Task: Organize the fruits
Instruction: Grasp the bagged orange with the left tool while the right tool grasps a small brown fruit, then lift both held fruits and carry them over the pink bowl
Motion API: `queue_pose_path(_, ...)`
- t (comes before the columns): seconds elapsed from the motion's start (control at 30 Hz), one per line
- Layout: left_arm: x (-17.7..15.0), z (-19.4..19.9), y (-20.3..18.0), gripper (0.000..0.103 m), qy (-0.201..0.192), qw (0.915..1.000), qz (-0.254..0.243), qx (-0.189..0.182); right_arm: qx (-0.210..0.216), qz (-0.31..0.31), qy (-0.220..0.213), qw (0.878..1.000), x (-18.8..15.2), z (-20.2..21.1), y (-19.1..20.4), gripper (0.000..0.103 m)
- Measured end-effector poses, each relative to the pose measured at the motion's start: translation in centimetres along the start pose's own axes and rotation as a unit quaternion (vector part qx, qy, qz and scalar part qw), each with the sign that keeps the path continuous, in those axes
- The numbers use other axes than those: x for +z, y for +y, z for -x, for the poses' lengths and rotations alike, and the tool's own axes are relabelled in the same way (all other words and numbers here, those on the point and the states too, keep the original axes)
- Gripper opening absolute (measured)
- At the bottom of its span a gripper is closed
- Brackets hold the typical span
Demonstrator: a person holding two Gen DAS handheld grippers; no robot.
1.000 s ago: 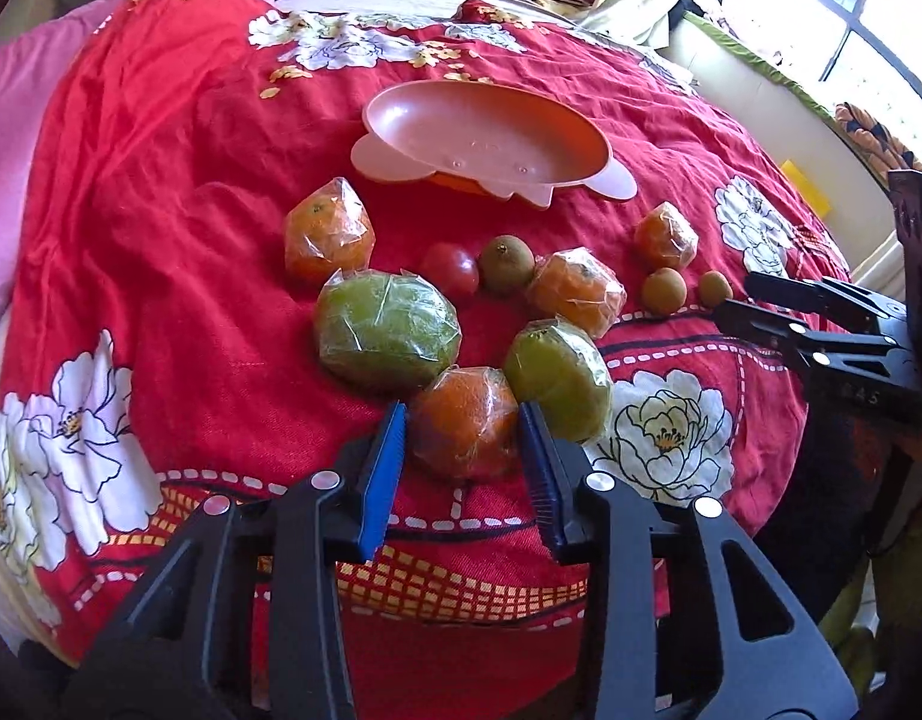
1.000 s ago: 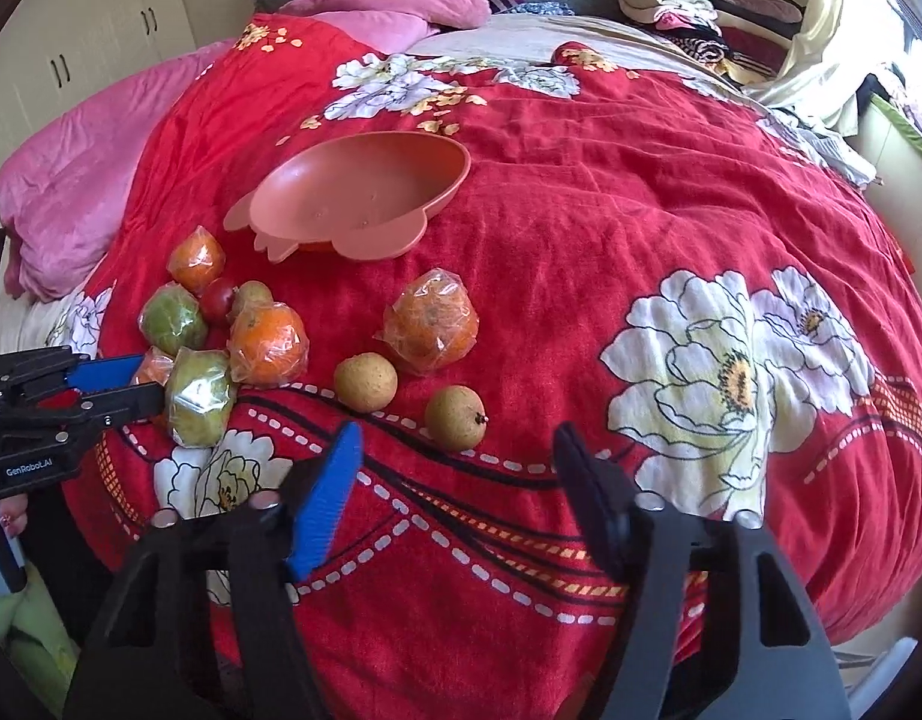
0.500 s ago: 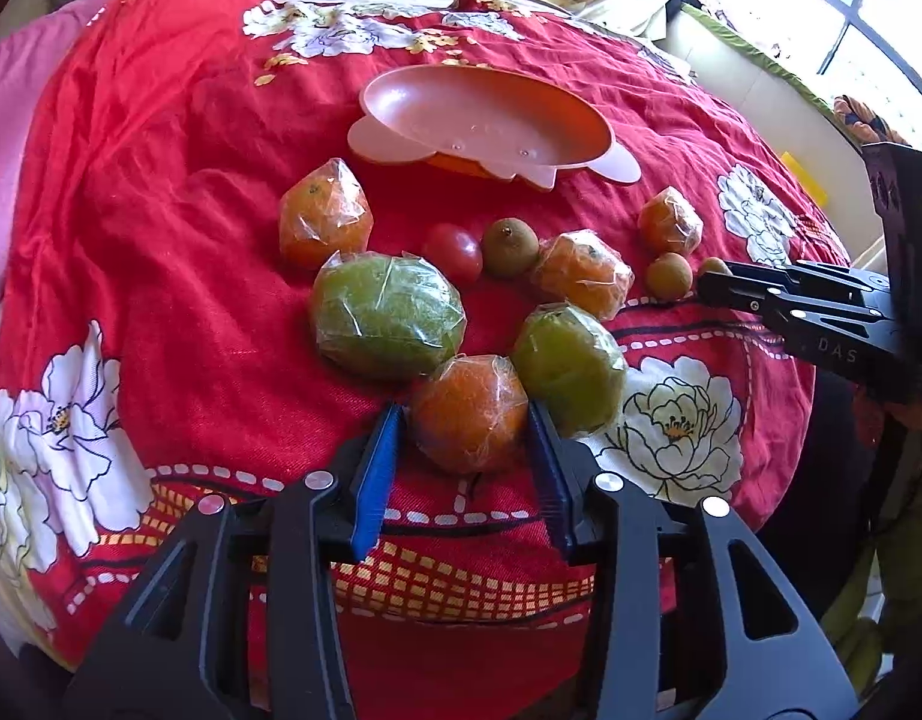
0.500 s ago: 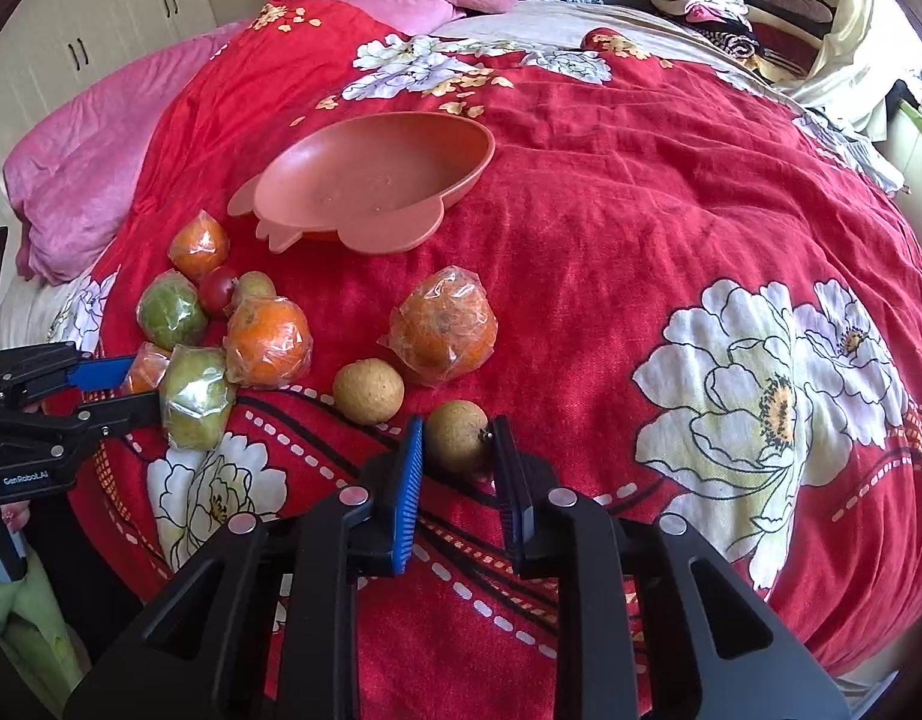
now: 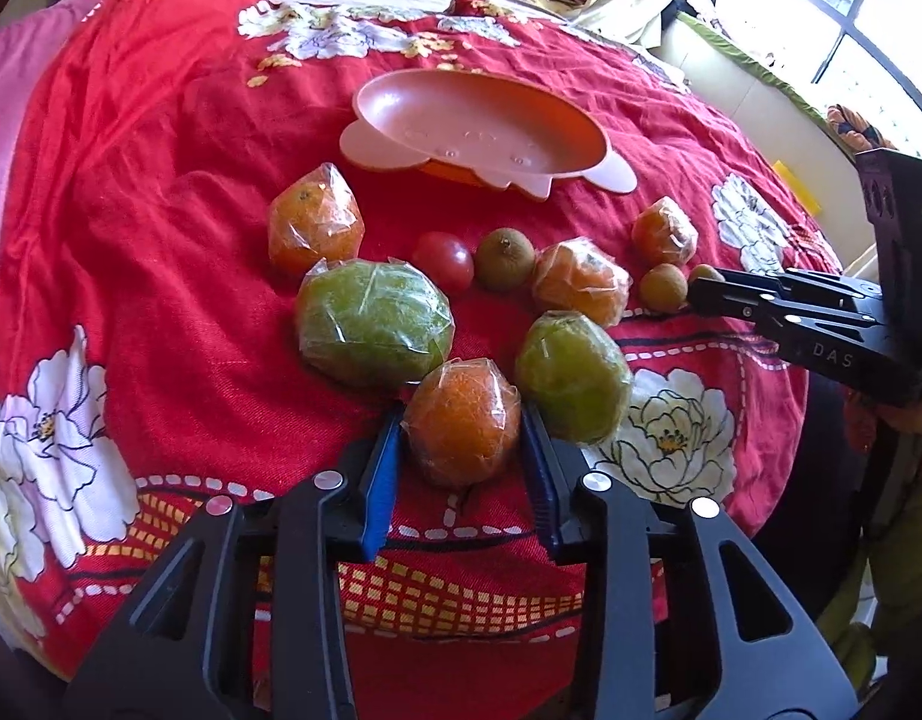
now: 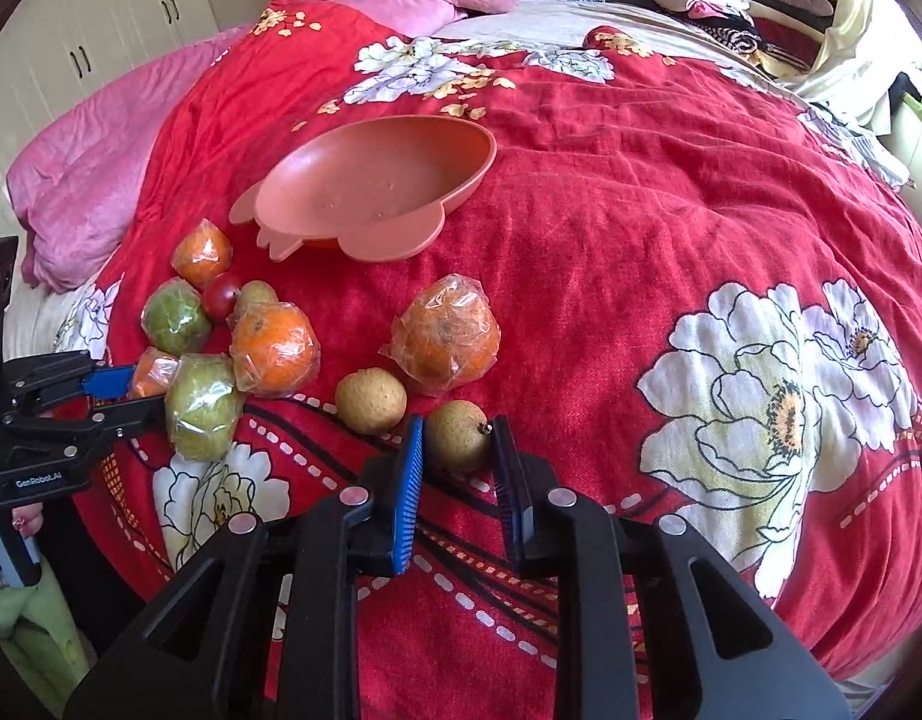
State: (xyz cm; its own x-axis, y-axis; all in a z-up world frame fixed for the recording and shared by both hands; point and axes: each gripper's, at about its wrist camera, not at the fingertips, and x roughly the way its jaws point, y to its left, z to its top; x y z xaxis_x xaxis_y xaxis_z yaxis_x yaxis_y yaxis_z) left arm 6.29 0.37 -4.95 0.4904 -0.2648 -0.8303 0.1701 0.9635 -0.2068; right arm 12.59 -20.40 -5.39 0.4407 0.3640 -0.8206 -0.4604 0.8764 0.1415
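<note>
The red blanket (image 6: 610, 228) is covering the bed, and all the fruit is lying on it. The pink bowl (image 6: 317, 192) is sitting in the middle with nothing in it, so the sorting is only just starting.

Every fruit is waiting on the near side of the bowl. The big green fruit (image 5: 374, 324) in its clear wrap is lying closest to the bowl's left end. A smaller green fruit (image 5: 571, 384) is sitting farther from the bowl. Three more wrapped oranges, a red tomato (image 5: 443, 258) and some little brown fruits are lying between them and the bowl.

The left gripper (image 5: 461, 462) is closing on a wrapped orange (image 5: 461, 420), the one farthest from the bowl. Its pads are touching the wrap on both sides, though how tightly is hard to tell.

The right gripper (image 6: 458, 468) is squeezing a small brown fruit (image 6: 458, 435), off to the right of the bowl's near side, with its fingers pulled in as far as they go.

Both fruits are probably still resting on the blanket. All of the fruit needs moving to the bowl.
</note>
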Motion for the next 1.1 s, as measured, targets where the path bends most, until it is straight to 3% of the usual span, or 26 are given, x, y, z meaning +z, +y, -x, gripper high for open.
queue_pose_path(0.23, 0.4, 2.7, -0.3, 0.029, -0.016, 0.9996, 0.009, -0.021, 0.015, -0.004, -0.015, 1.000, 0.5, 1.3, 0.2, 0.021)
queue_pose_path(0.6, 3.4, 4.4, 0.5, 0.029, -0.036, 0.9992, 0.014, 0.002, 0.035, 0.011, -0.045, 0.998, 3.0, 2.6, 1.7, 0.021)
queue_pose_path(1.1, 8.4, 3.2, 0.3, 0.029, -0.047, 0.9985, 0.014, 0.023, 0.049, 0.028, -0.063, 0.996, 6.1, 2.2, 2.8, 0.021)
